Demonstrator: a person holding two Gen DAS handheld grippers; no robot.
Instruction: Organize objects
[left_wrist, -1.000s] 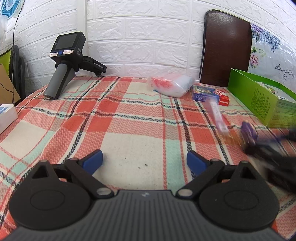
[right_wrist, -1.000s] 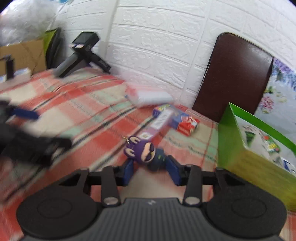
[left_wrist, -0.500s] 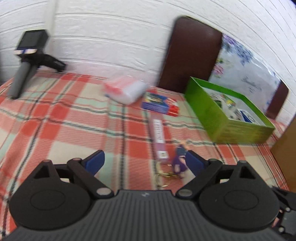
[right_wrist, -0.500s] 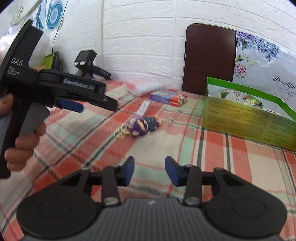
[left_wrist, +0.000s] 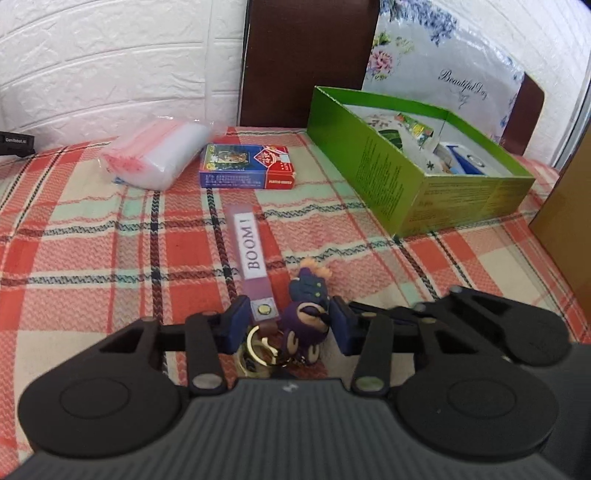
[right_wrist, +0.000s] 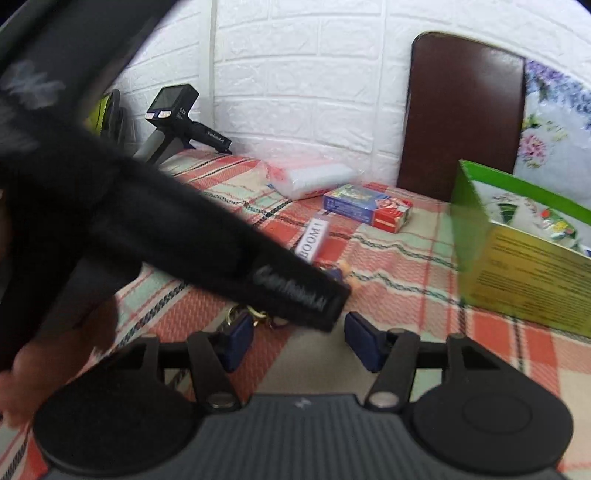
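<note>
The green box (left_wrist: 388, 192) at the far right already holds some items. The keychain (left_wrist: 306, 325), card pack (left_wrist: 247, 168) and bag (left_wrist: 155, 155) lie on the surface (left_wrist: 92, 258), not yet sorted. The left gripper (left_wrist: 291, 326) has just been closing, its fingers around the keychain; whether they press it I cannot tell. The right gripper (right_wrist: 299, 341) has just been opening and is released, empty.
</note>
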